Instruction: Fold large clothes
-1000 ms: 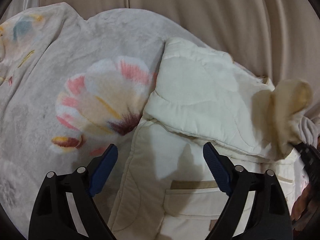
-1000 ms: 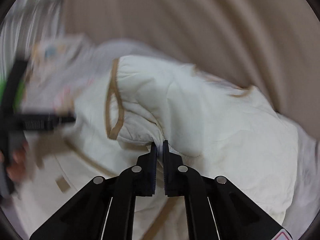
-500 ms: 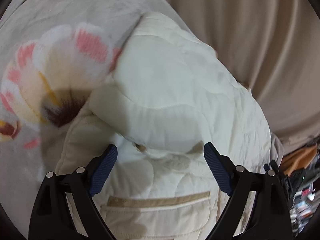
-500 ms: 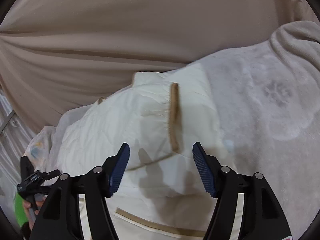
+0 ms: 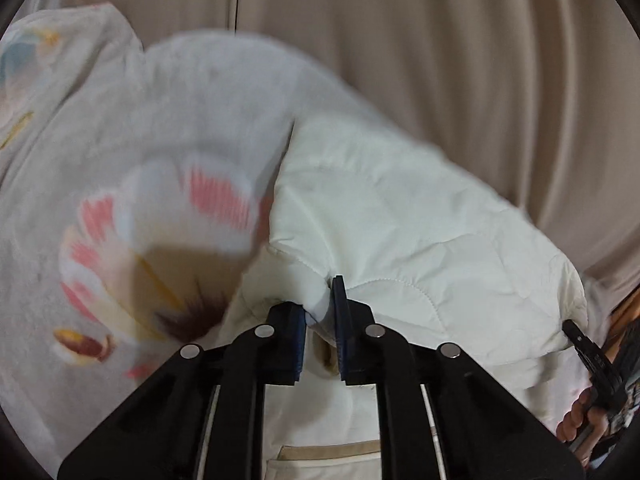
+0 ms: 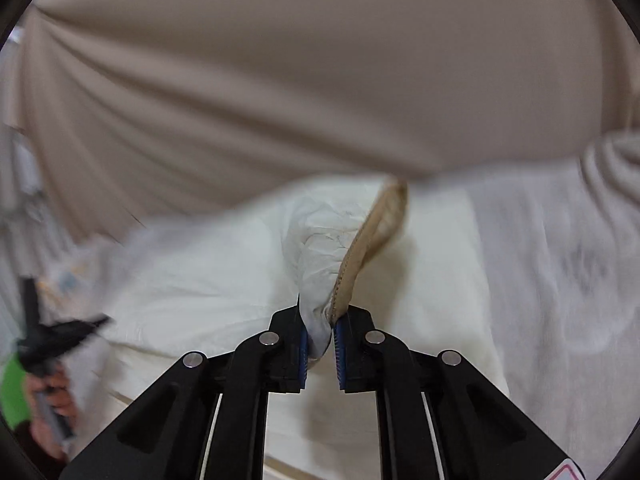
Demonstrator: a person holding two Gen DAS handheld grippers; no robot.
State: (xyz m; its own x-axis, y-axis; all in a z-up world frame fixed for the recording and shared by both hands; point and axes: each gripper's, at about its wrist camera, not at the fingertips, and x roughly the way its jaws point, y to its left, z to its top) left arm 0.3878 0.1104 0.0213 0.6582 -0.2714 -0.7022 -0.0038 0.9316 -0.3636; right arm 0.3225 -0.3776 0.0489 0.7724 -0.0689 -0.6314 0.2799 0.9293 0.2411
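A cream quilted jacket (image 5: 420, 232) with tan trim lies on a pale blanket. My left gripper (image 5: 320, 312) is shut on a fold of the jacket's quilted edge. My right gripper (image 6: 320, 328) is shut on the sleeve cuff (image 6: 360, 256), whose tan band stands up from the jaws. The rest of the jacket (image 6: 200, 280) spreads to the left in the right wrist view. A tan-edged pocket (image 5: 328, 450) shows between the left gripper's arms.
The blanket has a large pink and white flower print (image 5: 168, 248) left of the jacket, and plain grey pile (image 6: 560, 280) to the right. A beige curtain (image 5: 400, 40) hangs behind. The other hand-held gripper shows at each view's edge (image 5: 592, 364) (image 6: 40, 344).
Both grippers were open half a second ago and have since shut on the jacket, the left on the quilted fold, the right on the cuff, which is lifted.
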